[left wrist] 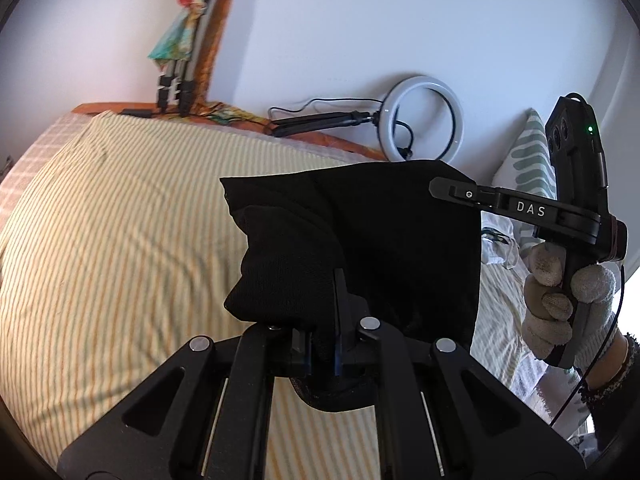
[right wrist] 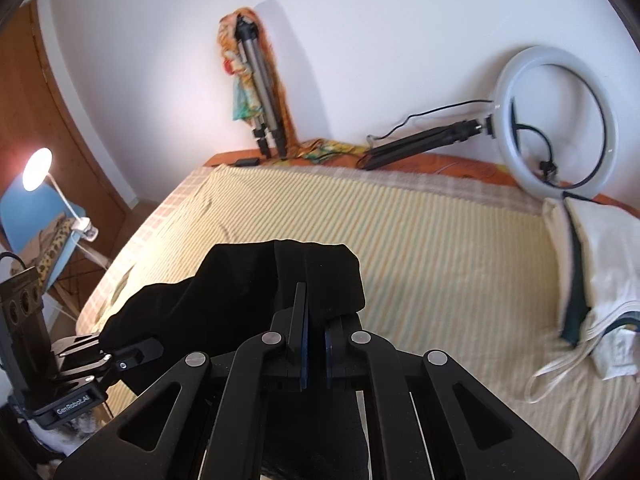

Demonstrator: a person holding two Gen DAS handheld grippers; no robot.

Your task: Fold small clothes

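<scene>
A small black garment (left wrist: 360,240) hangs in the air above the striped bed (left wrist: 120,240), stretched between both grippers. My left gripper (left wrist: 322,320) is shut on its left edge, with cloth bunched over the fingers. My right gripper (right wrist: 314,328) is shut on the other edge of the black garment (right wrist: 240,288). In the left wrist view the right gripper (left wrist: 444,190) pinches the cloth's upper right corner, held by a gloved hand (left wrist: 560,300). In the right wrist view the left gripper (right wrist: 120,356) grips the cloth at lower left.
A ring light (right wrist: 556,124) on a stand and a tripod (right wrist: 260,92) lean at the wall behind the bed. White folded clothes (right wrist: 600,272) lie at the bed's right side. A lit lamp (right wrist: 36,176) and blue chair (right wrist: 32,216) stand left of the bed.
</scene>
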